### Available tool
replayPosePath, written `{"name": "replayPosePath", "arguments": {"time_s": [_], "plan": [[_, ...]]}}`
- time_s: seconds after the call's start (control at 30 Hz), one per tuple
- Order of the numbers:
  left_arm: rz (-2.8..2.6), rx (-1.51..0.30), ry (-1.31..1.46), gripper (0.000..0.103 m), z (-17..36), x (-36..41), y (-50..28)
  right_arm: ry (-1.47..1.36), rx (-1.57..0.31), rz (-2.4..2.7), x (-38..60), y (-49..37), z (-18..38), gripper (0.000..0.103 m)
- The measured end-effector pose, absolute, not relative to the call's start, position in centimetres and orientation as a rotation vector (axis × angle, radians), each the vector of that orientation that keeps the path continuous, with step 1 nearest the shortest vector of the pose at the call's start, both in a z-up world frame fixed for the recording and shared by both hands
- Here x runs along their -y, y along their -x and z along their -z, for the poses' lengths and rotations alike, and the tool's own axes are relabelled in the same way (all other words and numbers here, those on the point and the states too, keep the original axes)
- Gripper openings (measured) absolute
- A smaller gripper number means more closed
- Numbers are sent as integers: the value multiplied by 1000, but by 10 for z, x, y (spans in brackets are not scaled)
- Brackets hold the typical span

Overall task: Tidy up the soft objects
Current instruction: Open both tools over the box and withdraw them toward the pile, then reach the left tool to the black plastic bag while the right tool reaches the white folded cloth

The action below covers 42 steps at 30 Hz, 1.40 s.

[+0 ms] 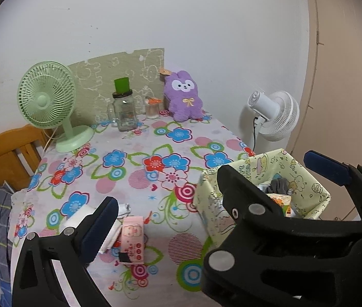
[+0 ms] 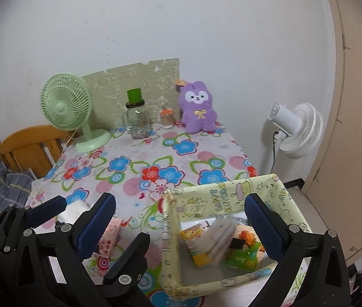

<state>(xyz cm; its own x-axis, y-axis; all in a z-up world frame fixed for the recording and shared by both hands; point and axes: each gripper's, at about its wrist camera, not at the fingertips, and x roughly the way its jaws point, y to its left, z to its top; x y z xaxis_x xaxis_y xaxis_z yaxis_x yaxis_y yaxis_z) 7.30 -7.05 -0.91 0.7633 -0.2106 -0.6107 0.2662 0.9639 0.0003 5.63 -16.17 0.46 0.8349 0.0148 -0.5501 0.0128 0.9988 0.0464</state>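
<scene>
A pale yellow cartoon-print box stands at the table's near right and holds tissue packs and a green packet. It also shows in the left wrist view. A pink tissue pack and a white folded cloth lie on the floral tablecloth at the near left. A purple plush bunny sits at the back. My right gripper is open and empty above the box's near left corner. My left gripper is open and empty; its left finger is beside the pink pack.
A green desk fan, a glass jar with a green lid and a small jar stand along the back of the table. A white floor fan stands to the right. A wooden headboard is at the left.
</scene>
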Motion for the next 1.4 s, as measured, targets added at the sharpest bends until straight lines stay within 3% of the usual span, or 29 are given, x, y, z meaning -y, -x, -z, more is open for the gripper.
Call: {"name": "replayPosePath", "arguments": {"time_s": [0.8, 1.4], "plan": [[191, -603, -55, 101, 2, 15, -71, -17, -556, -103, 105, -62, -12, 102], [127, -660, -18, 97, 28, -26, -85, -12, -588, -199, 64, -81, 15, 98]]}}
